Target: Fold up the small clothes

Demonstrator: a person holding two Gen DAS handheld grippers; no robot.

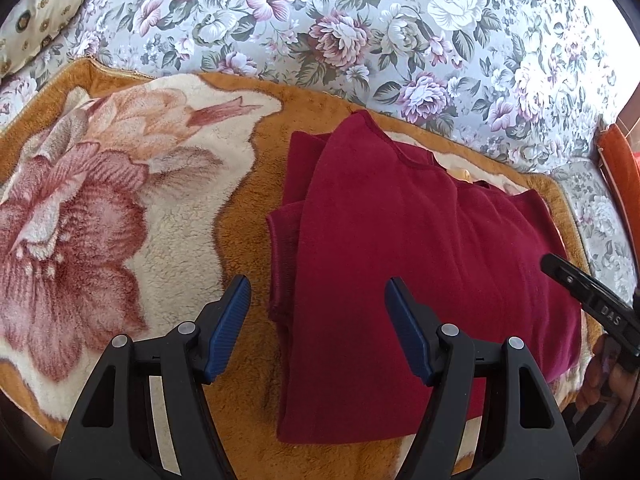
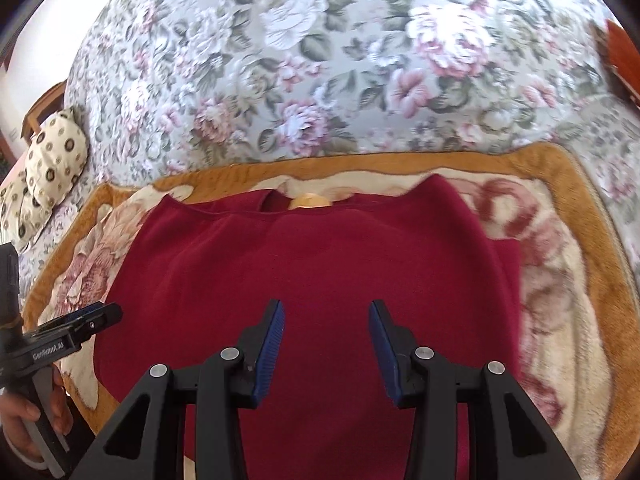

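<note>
Fold in progress: the dark red knit sweater (image 1: 420,248) lies part-folded on the plush flowered blanket (image 1: 120,208). Left gripper (image 1: 318,320) wide, empty, over the sweater's left edge; right gripper (image 2: 326,344) half-open, empty. Next, grip an edge and fold.

Both wrist views are aimed steeply down, close above the shared red garment (image 1: 420,260) (image 2: 304,264) — sofa back at twelve o'clock.

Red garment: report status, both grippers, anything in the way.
Left gripper open, empty, at sleeve edge. Right gripper open, empty, above red garment. Garment partly folded on blanket. Nothing in the way.
</note>
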